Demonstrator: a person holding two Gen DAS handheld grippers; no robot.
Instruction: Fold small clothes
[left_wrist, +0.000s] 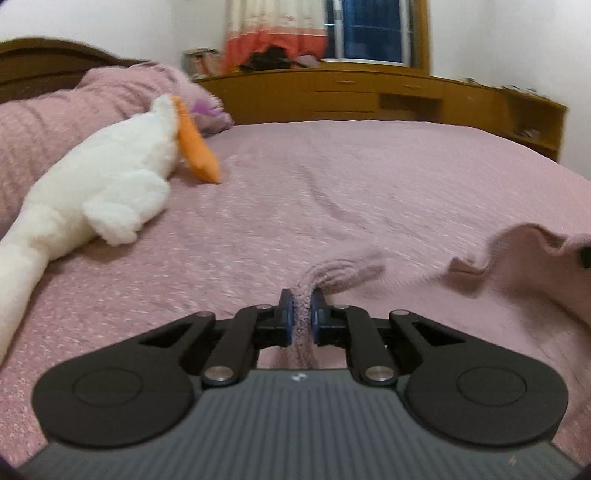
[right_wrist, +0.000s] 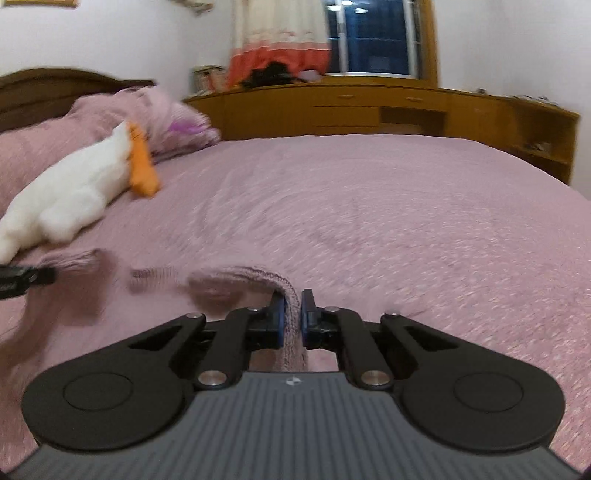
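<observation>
Left gripper (left_wrist: 303, 304) and right gripper (right_wrist: 291, 306) each pinching pink garment (left_wrist: 345, 267), left view alone shows lifted fold

The small garment (left_wrist: 524, 258) was a dusty-pink, ribbed knit piece, close in colour to the bedspread beneath it. One edge was bunched into a narrow fold (left_wrist: 334, 271) and raised off the bed, while another part stood up in a loose, rumpled wave to the right. In the right wrist view its pinched edge (right_wrist: 291, 314) hung as a thin vertical strip, the rest blurred
</observation>
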